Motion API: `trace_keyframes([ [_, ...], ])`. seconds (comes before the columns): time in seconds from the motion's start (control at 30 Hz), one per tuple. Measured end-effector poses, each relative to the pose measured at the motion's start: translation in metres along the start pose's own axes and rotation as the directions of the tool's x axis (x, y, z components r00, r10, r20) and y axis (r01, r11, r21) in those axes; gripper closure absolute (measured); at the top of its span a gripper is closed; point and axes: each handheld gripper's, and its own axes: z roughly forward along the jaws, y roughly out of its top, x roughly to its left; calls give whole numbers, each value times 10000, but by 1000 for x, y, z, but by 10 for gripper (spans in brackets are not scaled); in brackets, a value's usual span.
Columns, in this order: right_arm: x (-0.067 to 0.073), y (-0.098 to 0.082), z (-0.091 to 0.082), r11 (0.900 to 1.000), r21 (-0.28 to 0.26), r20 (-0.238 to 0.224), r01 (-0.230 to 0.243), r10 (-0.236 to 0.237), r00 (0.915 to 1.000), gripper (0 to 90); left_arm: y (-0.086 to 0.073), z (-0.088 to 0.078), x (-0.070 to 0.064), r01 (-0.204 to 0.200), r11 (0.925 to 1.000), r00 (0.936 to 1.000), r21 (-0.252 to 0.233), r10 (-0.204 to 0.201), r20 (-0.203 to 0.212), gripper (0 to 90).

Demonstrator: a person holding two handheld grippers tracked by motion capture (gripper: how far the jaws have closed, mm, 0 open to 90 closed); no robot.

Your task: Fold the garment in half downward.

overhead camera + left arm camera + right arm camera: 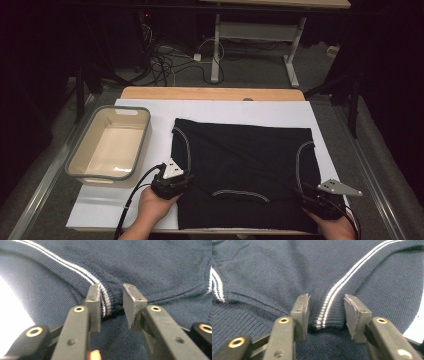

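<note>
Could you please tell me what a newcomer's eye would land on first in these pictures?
First, the dark knitted garment with white-striped trim, spread flat on the white table cover. Next, the two claws at its near edge: the left claw and the right claw each straddle a bunched, striped fold of the knit. Then the beige bin with a grey rim, standing left of the garment.
</note>
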Motion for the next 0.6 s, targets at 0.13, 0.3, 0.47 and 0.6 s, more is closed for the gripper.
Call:
trace_keyframes([
  [0.13, -1, 0, 0, 10000, 0, -158, -30, 30, 9999, 678, 0, 0, -1, -118, 9999, 9999, -28, 118, 106, 740],
  [0.3, -1, -1, -1, 9999, -100, -361, 93, -97, 9993, 774, -1, -2, 0, -139, 9998, 9997, -161, 142, 203, 772],
  [0.47, 1, -1, -4, 9986, -459, -255, 246, -258, 9993, 795, -4, -10, 1, -263, 9965, 9992, -789, 286, 293, 777],
  [0.6, 0, 2, -14, 9931, -1127, -158, 315, -335, 9993, 796, -4, -23, 2, -24, 9928, 9985, -1200, 89, 538, 777],
])
